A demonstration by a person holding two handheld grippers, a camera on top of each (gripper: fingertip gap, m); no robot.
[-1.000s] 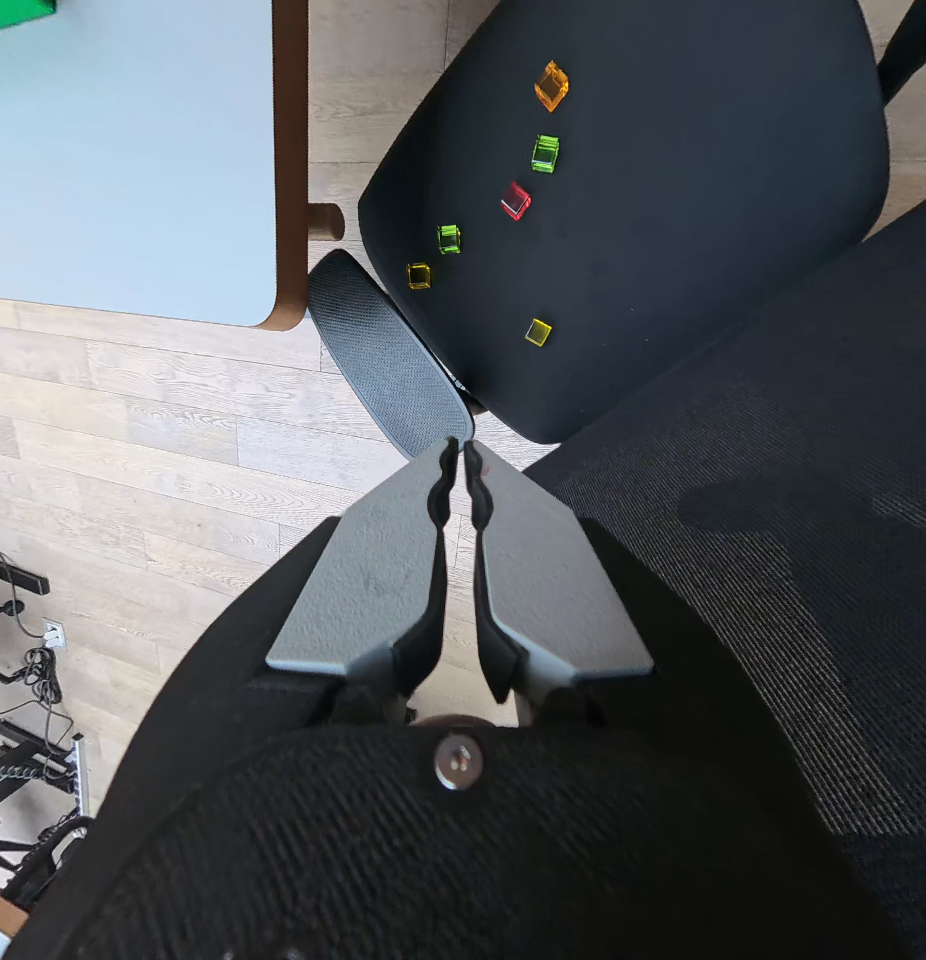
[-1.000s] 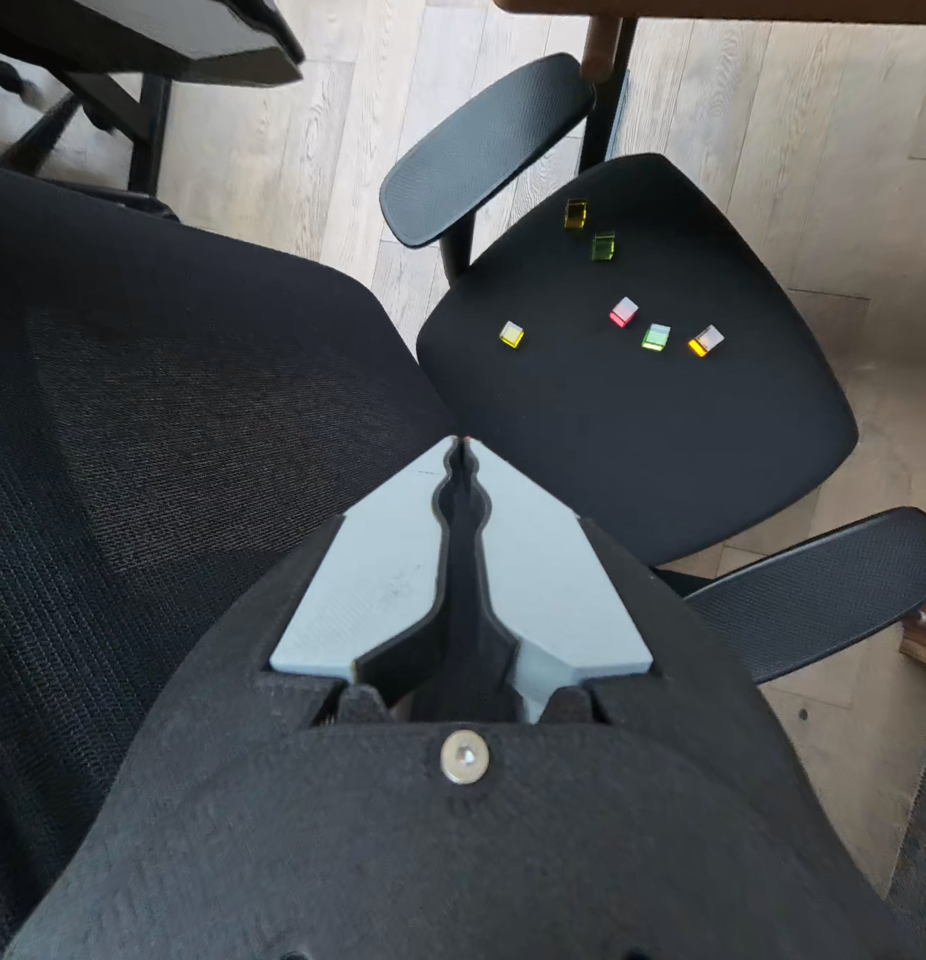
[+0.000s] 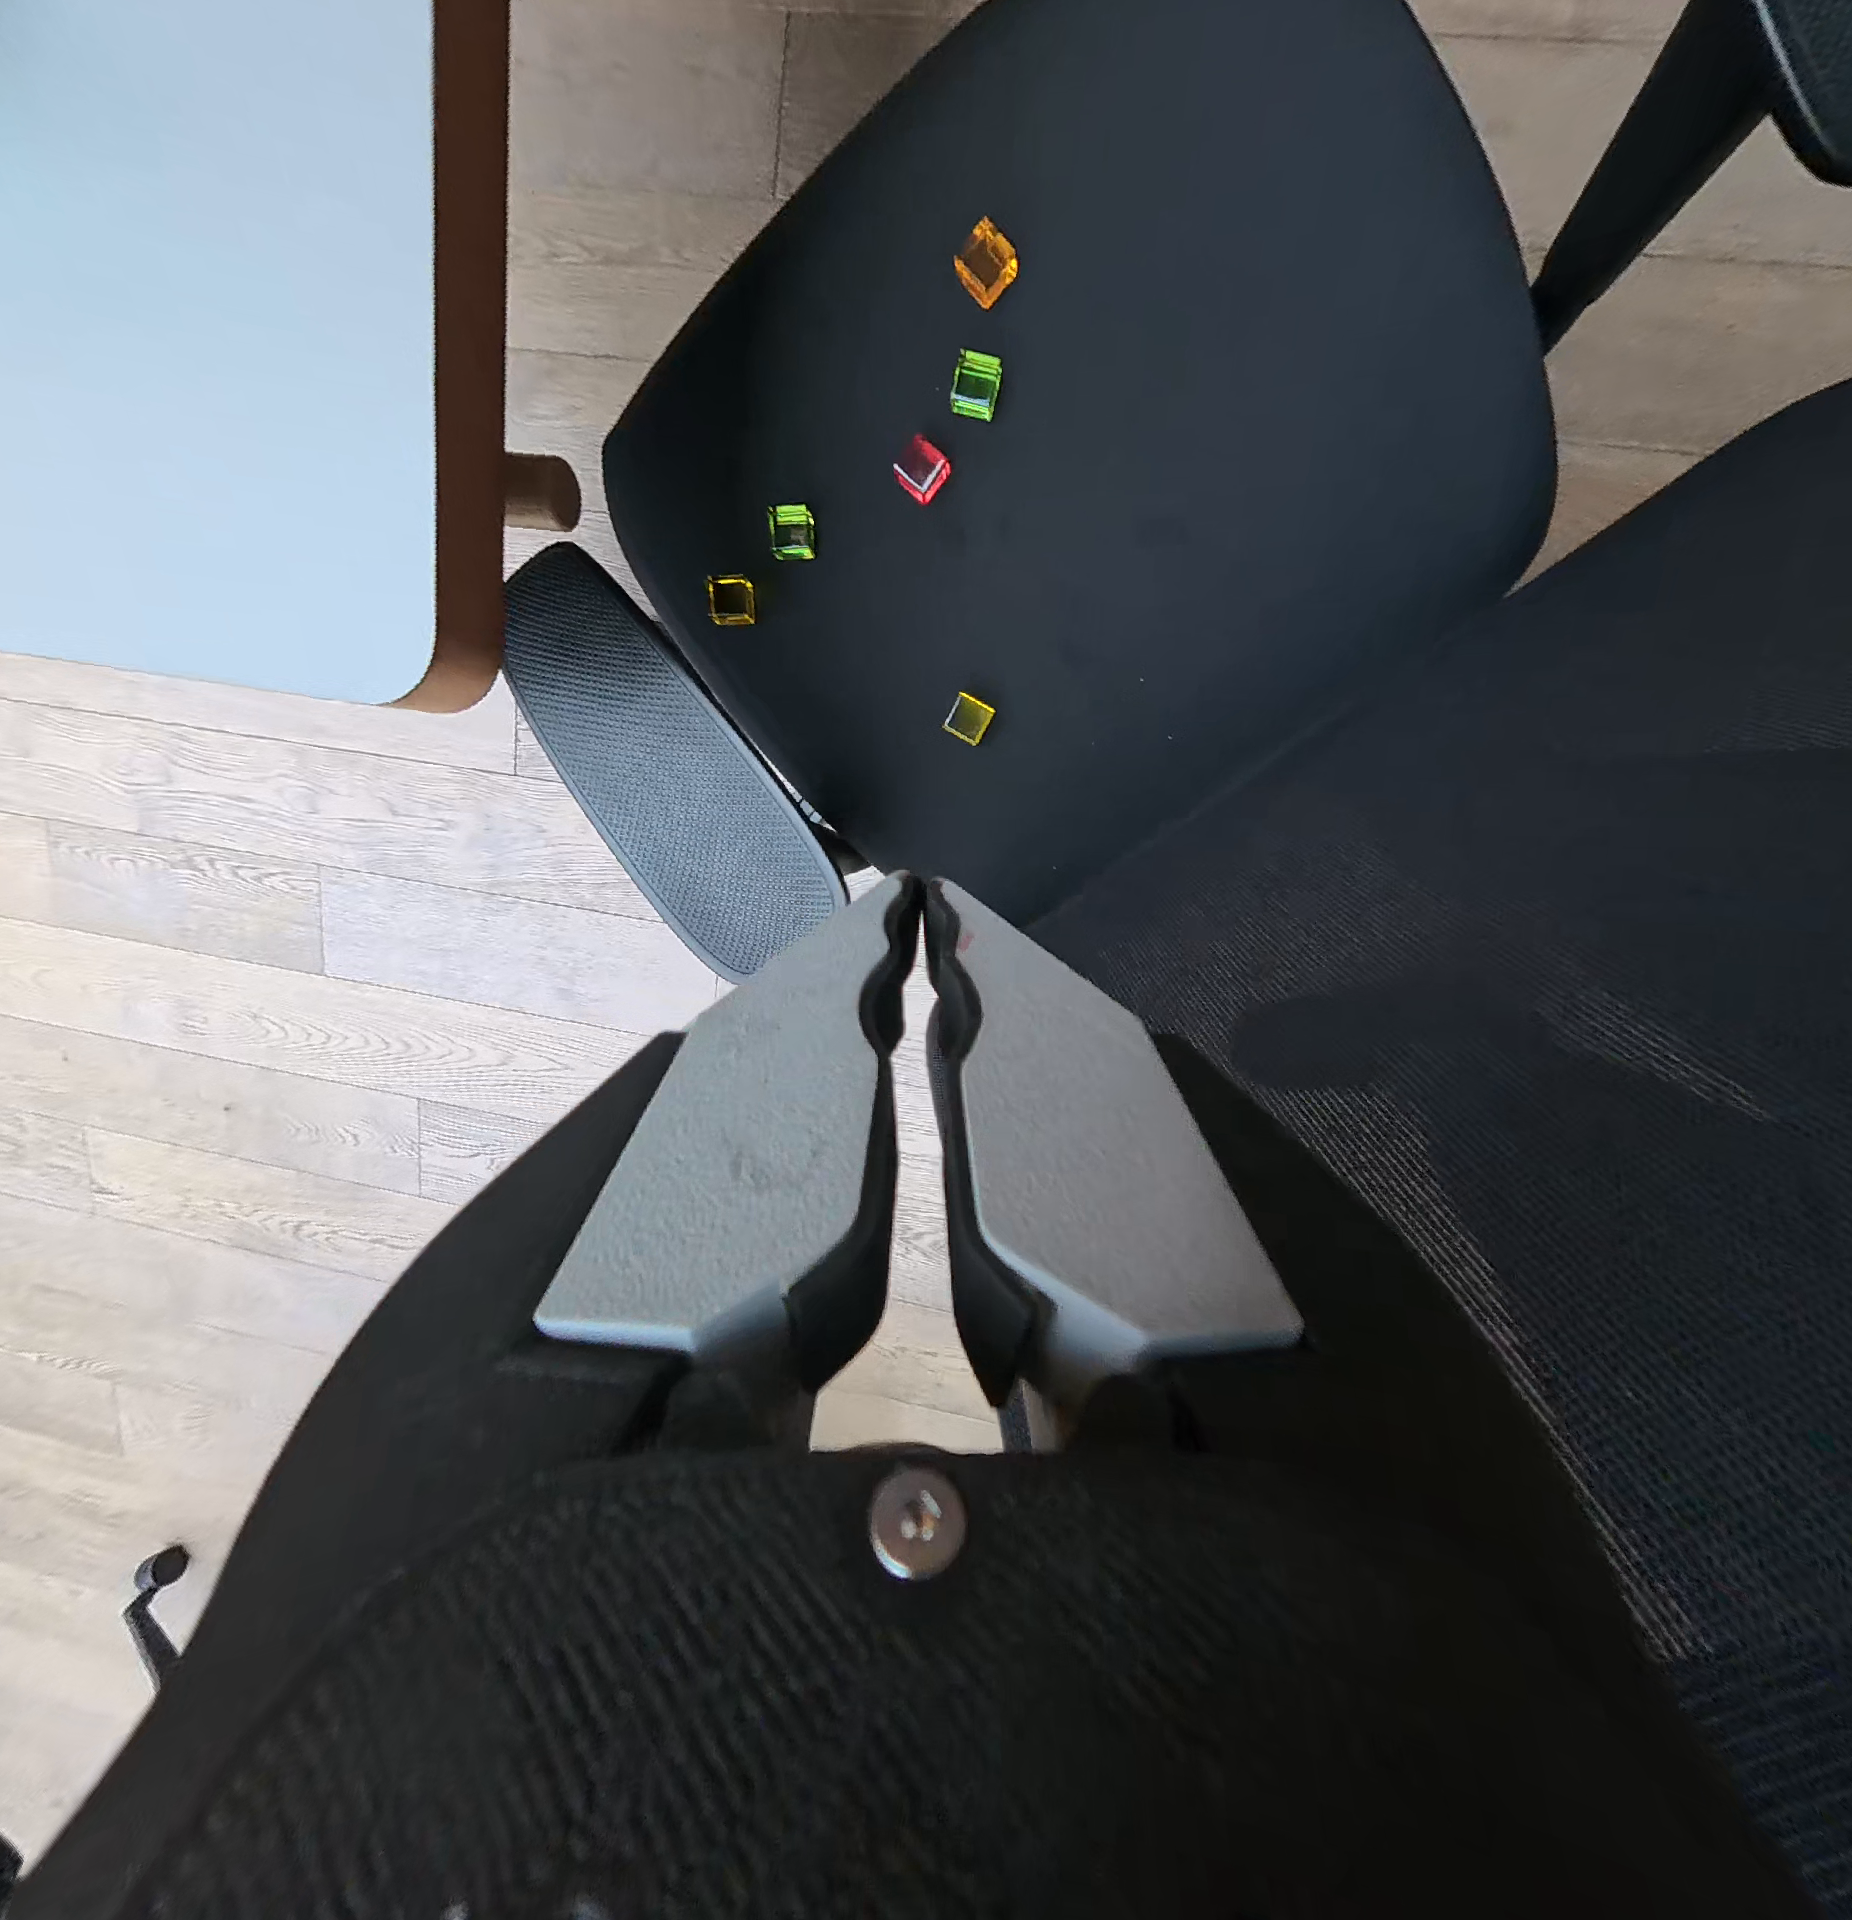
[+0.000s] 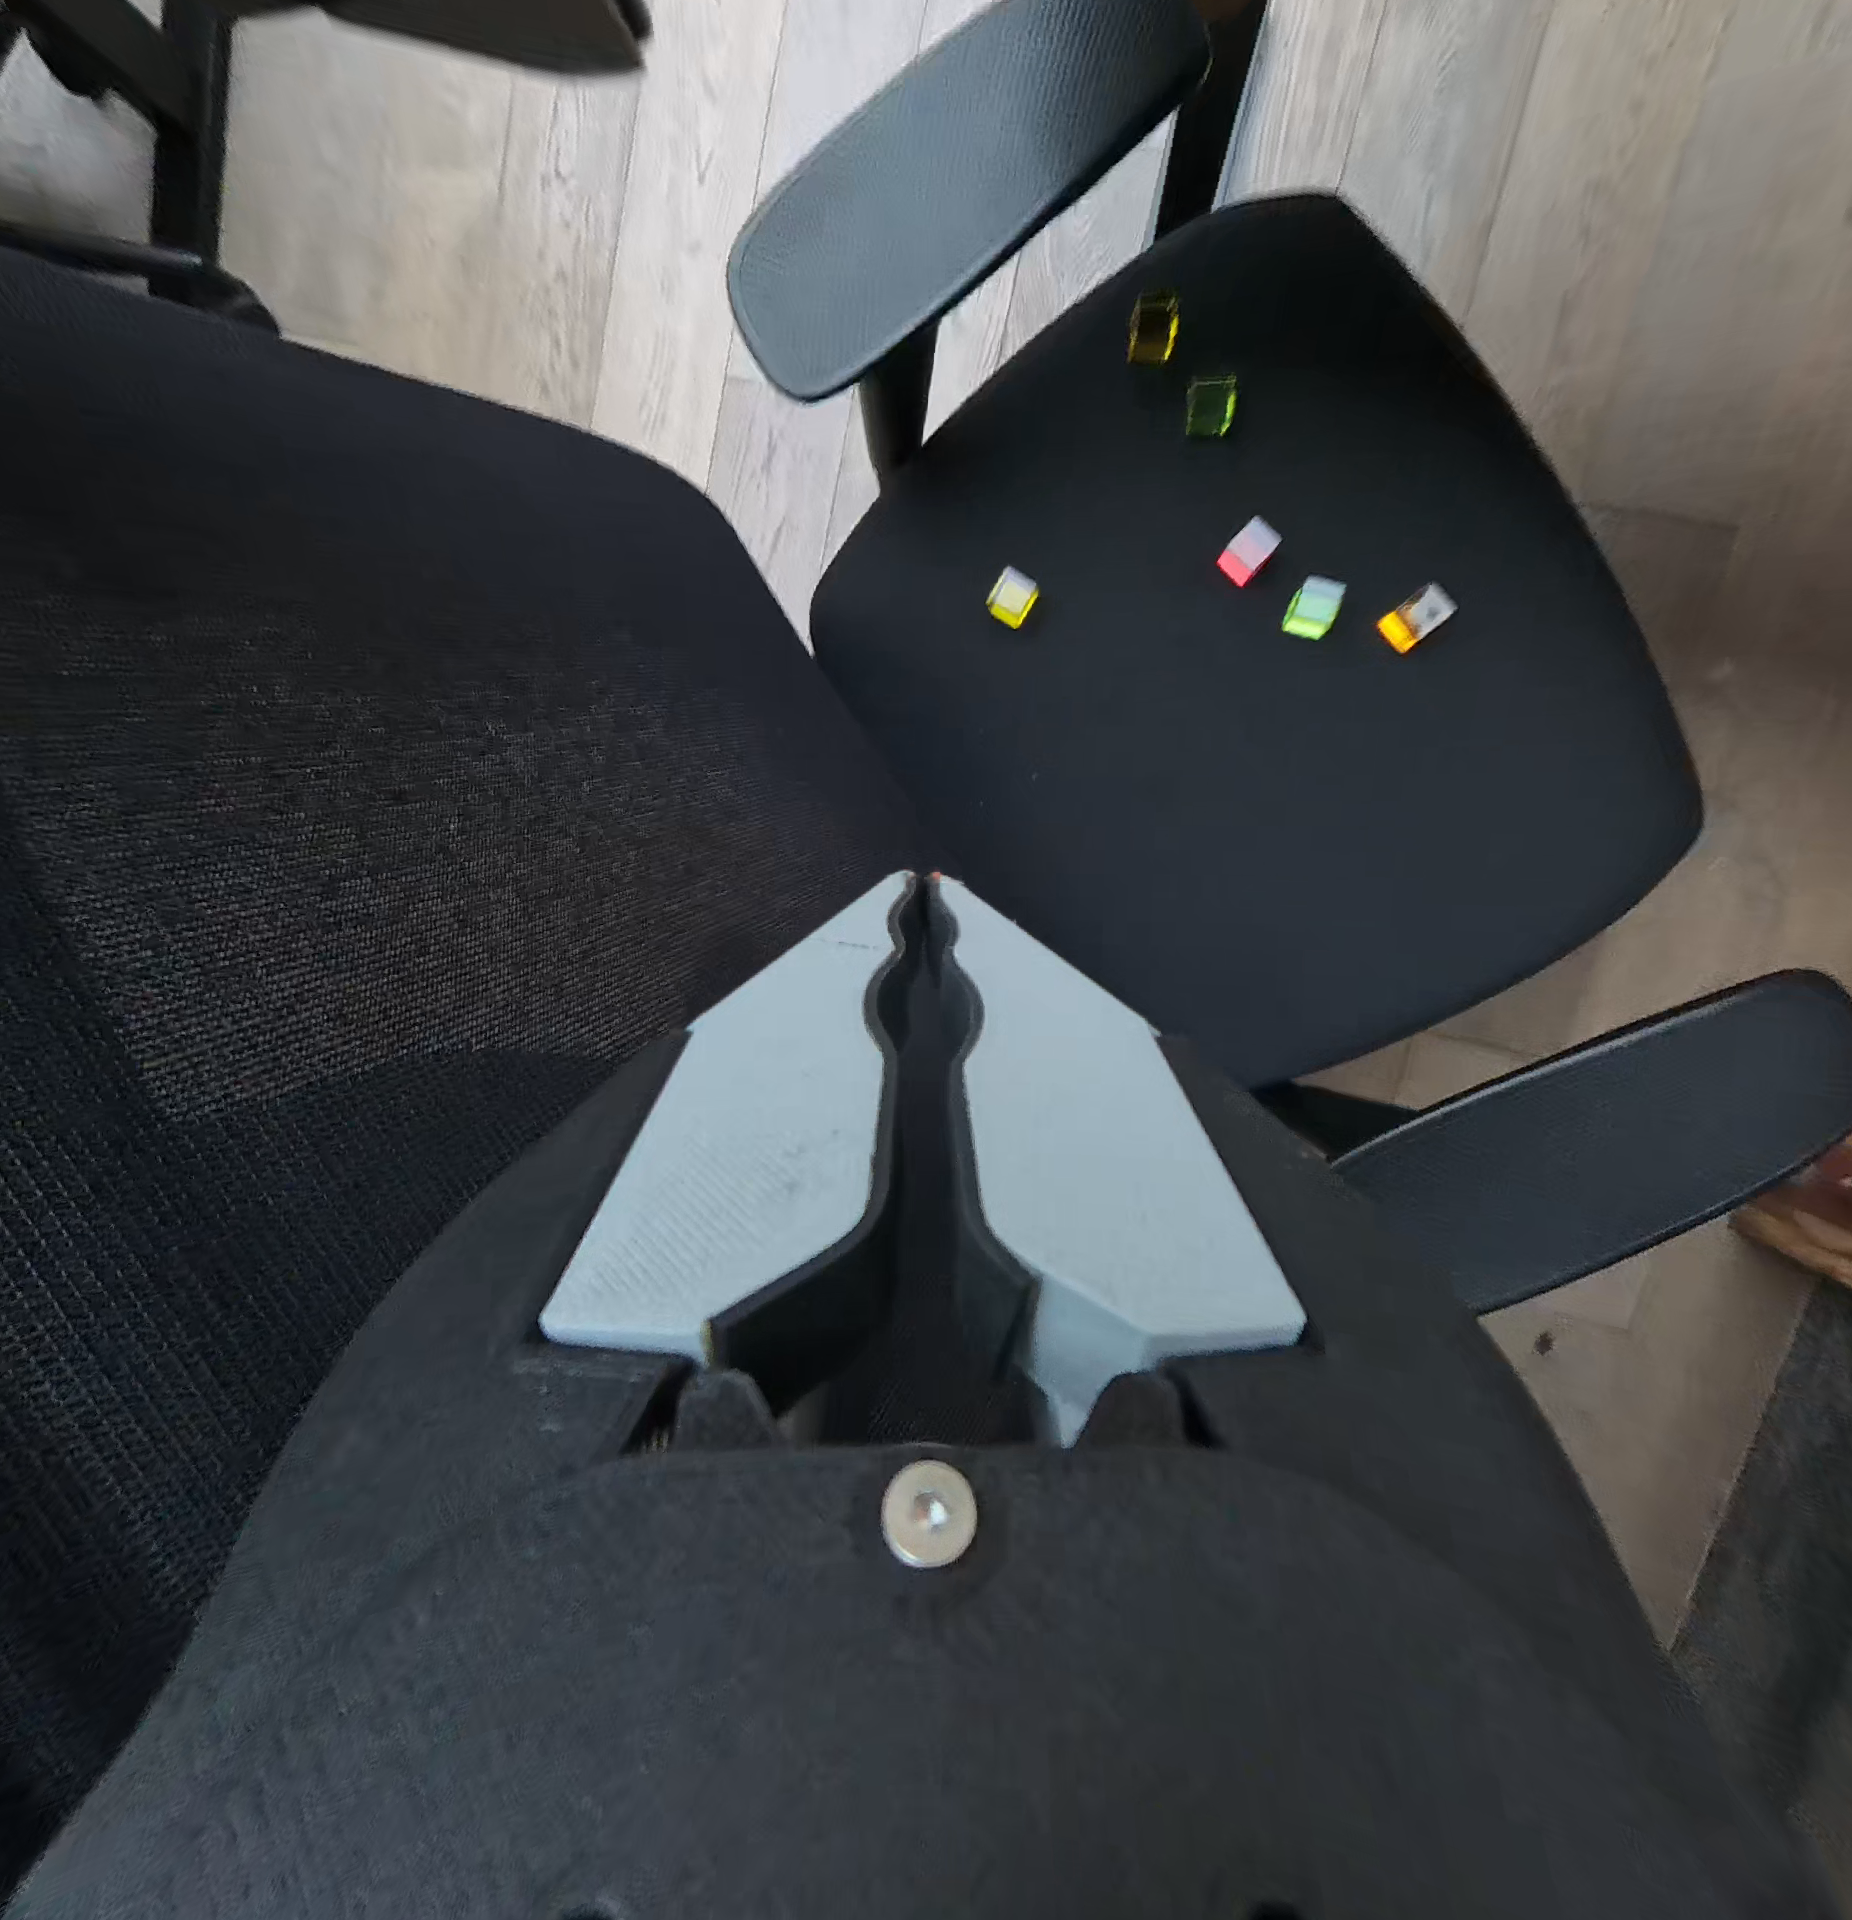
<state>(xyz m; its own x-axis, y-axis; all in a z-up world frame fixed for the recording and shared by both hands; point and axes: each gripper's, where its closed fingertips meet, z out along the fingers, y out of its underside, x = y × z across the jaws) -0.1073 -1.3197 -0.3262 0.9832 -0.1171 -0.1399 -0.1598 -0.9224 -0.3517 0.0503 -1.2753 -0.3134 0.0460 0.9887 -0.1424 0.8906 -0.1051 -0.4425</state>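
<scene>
Evidently left gripper (image 3: 923,891) closed, empty, right gripper (image 4: 926,885) likewise

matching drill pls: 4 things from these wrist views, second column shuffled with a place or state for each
Things:
1. orange cube
2. lone yellow cube
3. left claw
4. table

Places or states:
A. shut, holding nothing
B. beside the chair, apart from the cubes
C. far end of the cube row on the seat
D. on the seat, cube nearest the claws

Pairs: 1-C, 2-D, 3-A, 4-B
</scene>
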